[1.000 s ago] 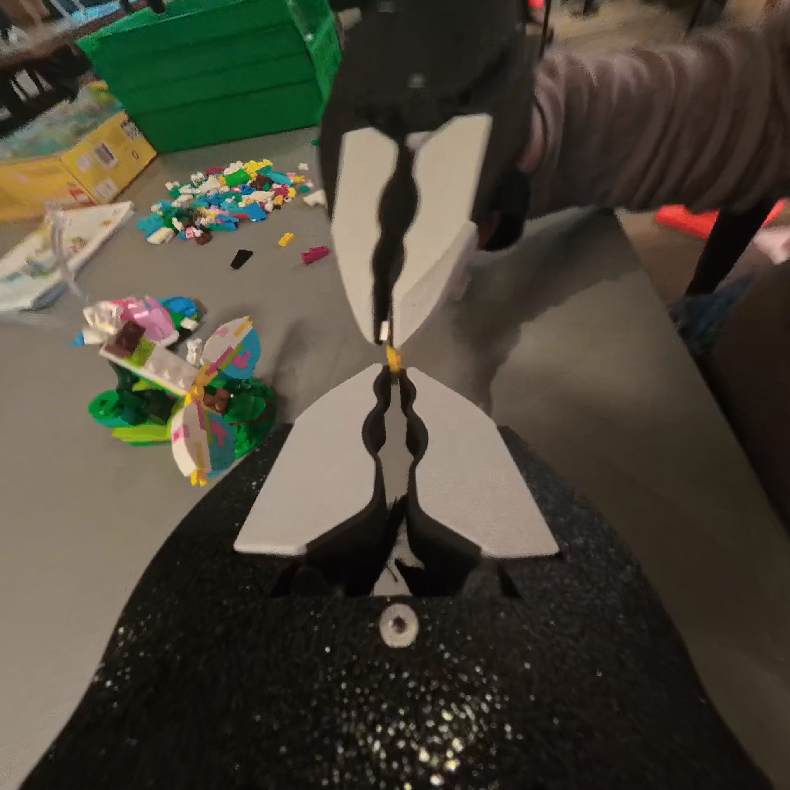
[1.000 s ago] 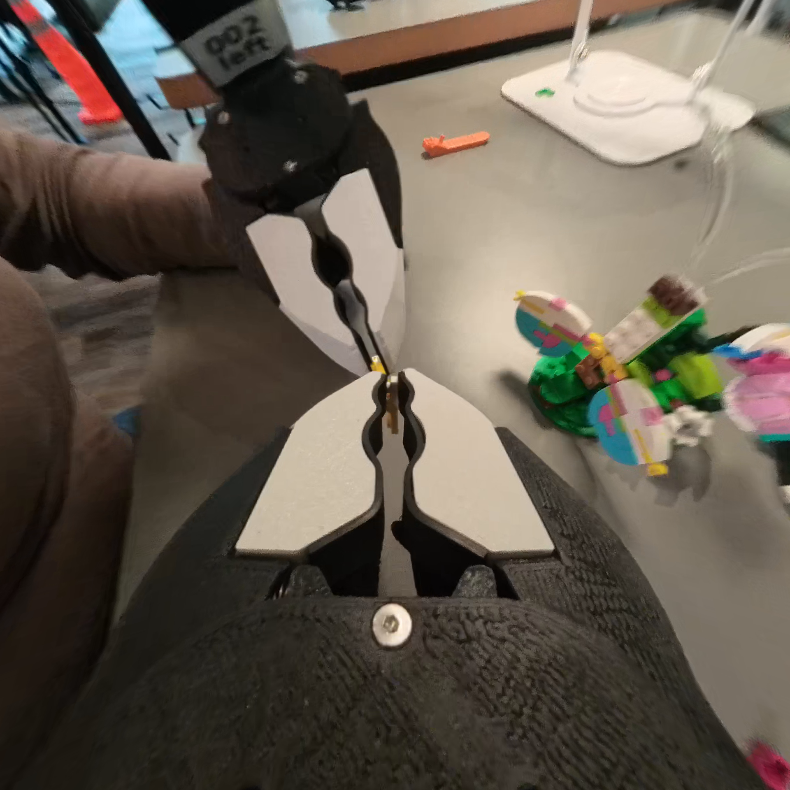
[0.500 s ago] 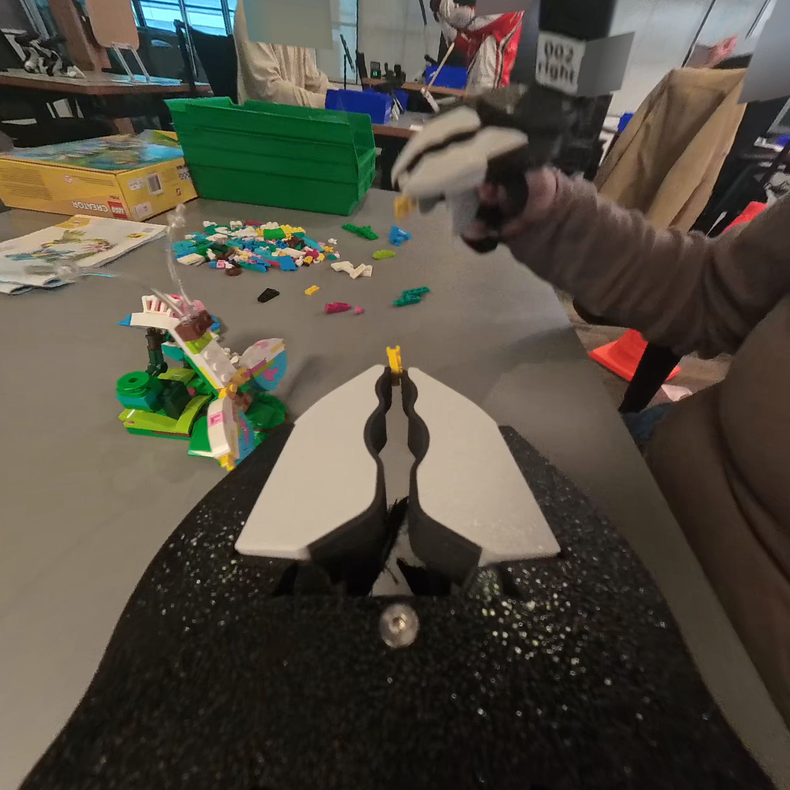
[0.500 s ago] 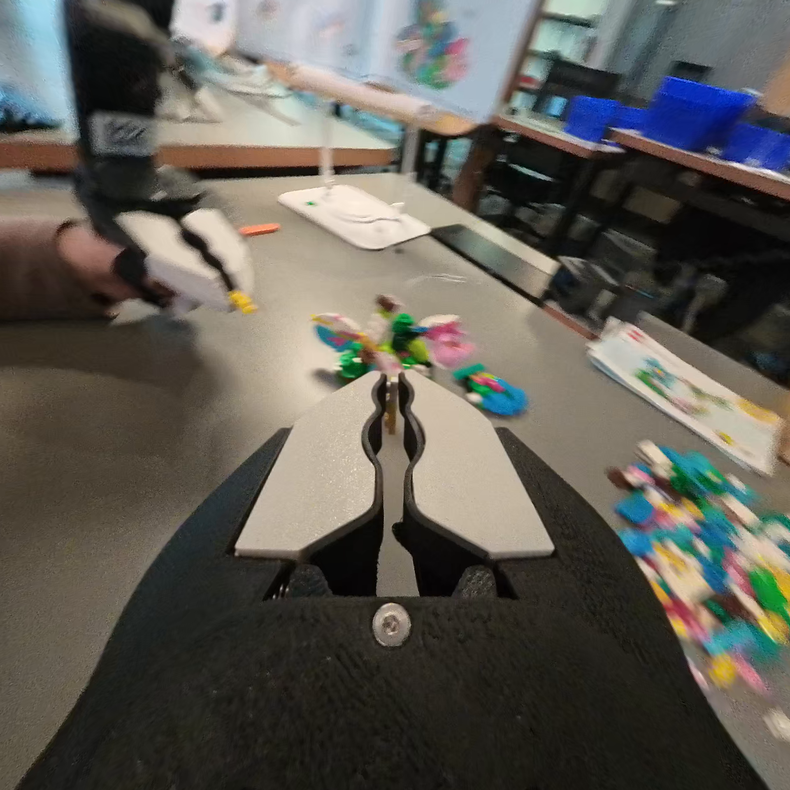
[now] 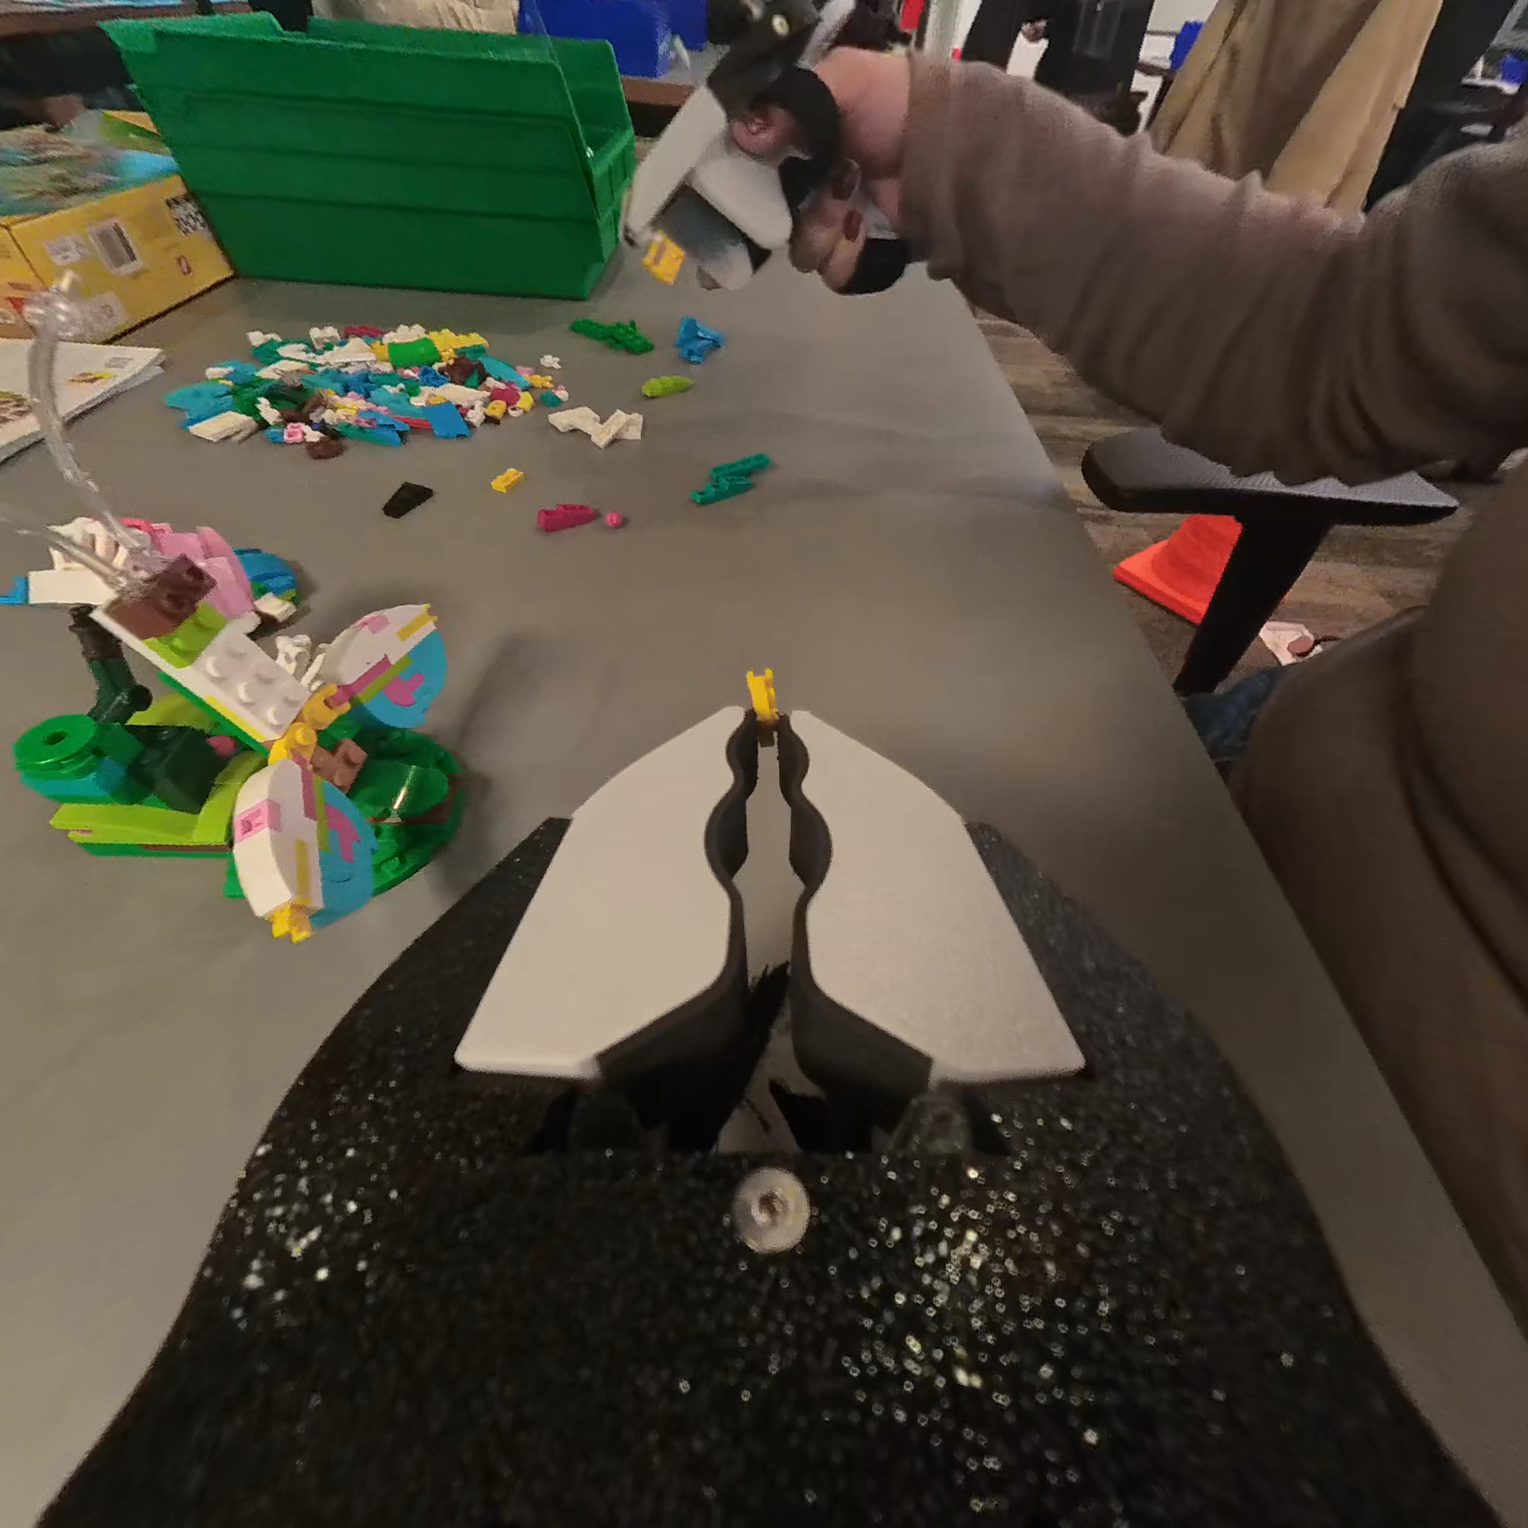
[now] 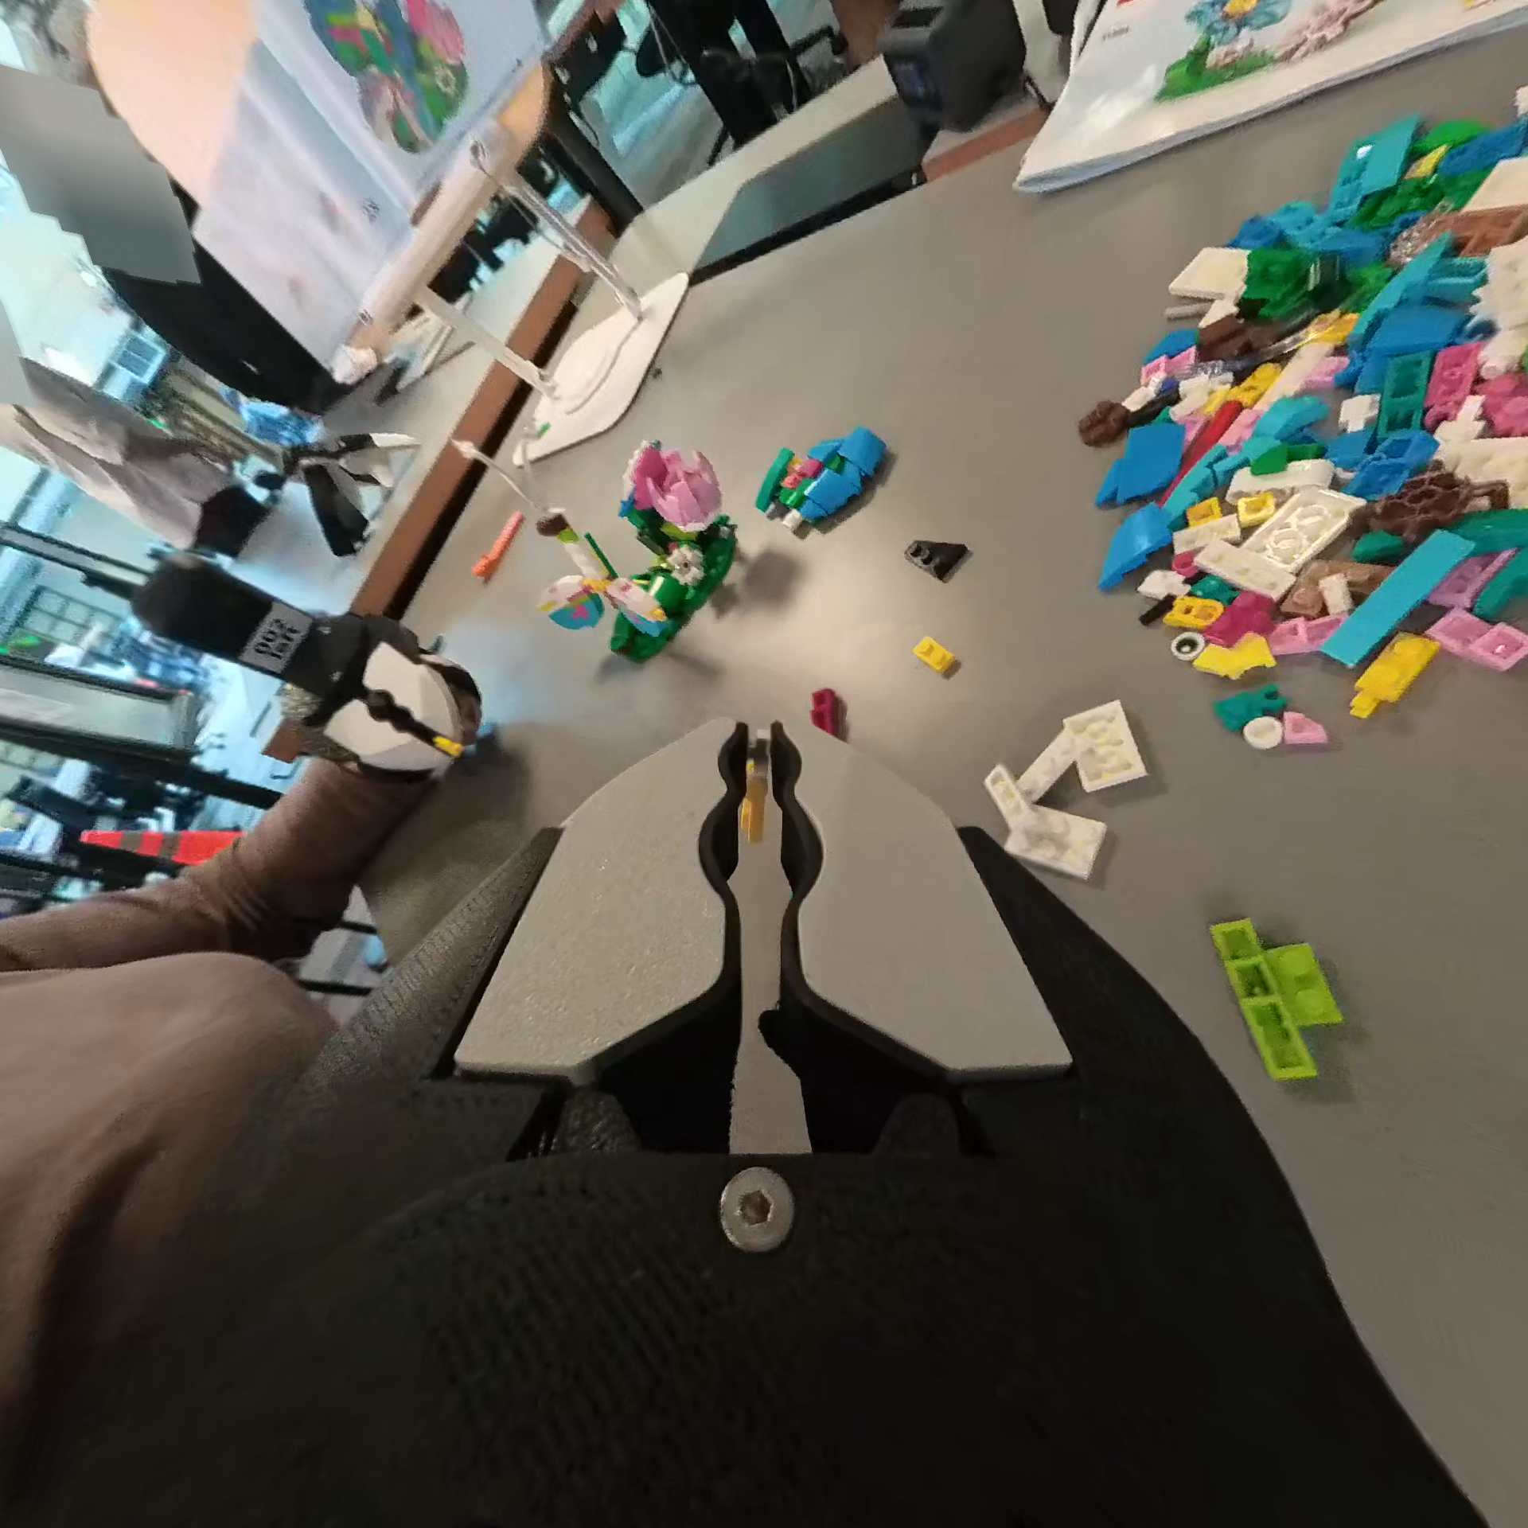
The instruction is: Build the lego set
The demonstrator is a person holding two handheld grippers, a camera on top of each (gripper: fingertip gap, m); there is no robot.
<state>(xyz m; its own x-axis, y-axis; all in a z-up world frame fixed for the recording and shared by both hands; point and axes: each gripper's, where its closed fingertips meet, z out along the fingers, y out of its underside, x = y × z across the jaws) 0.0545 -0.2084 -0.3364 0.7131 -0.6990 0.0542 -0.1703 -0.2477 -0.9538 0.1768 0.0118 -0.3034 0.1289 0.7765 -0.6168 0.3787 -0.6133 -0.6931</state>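
Gripping a tiny yellow clip piece by its edge, the left claw risks dropping it, while the right claw pinches a yellow plate.

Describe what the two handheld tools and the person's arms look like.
Both match: the left tool and right tool have pale grey, flat, pointed fingers with wavy black inner pads, a textured black body and a silver hex screw. The farther one carries a small label. The person wears brown long sleeves.
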